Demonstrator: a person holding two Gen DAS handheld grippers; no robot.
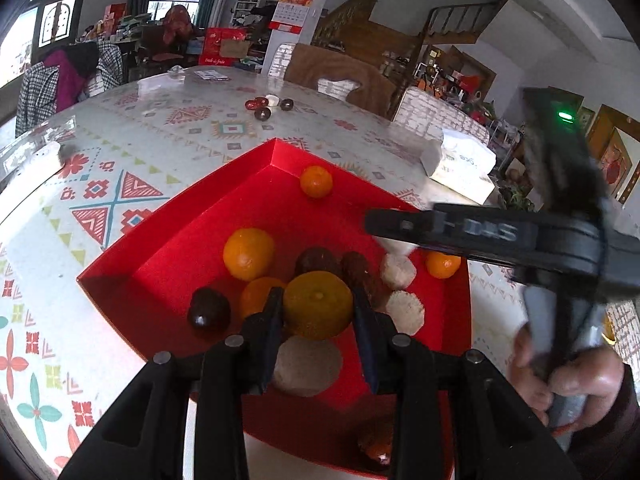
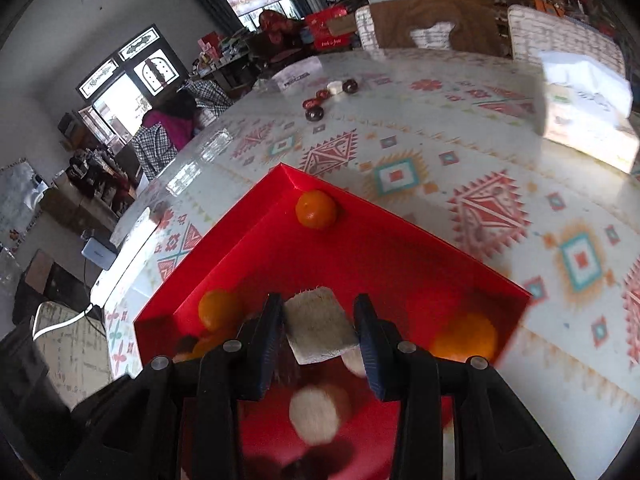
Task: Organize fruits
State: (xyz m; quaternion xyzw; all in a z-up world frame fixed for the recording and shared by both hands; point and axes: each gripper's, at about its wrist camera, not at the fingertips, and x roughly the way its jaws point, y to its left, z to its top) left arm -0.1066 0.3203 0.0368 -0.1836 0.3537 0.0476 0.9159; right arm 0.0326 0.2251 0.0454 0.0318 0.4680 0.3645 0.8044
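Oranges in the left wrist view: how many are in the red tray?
5. One in the left claw, one half hidden beside it, one behind those, one at the far corner, one near the right wall. More may be hidden.

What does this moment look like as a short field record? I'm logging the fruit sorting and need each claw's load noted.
surface: patterned table
container: red tray
left claw: shut on an orange above the tray
right claw: shut on a white furry piece above the tray
far tray corner: one small orange
loose in tray: oranges, dark round fruits, white pieces
outside tray: small dark items, tissue box
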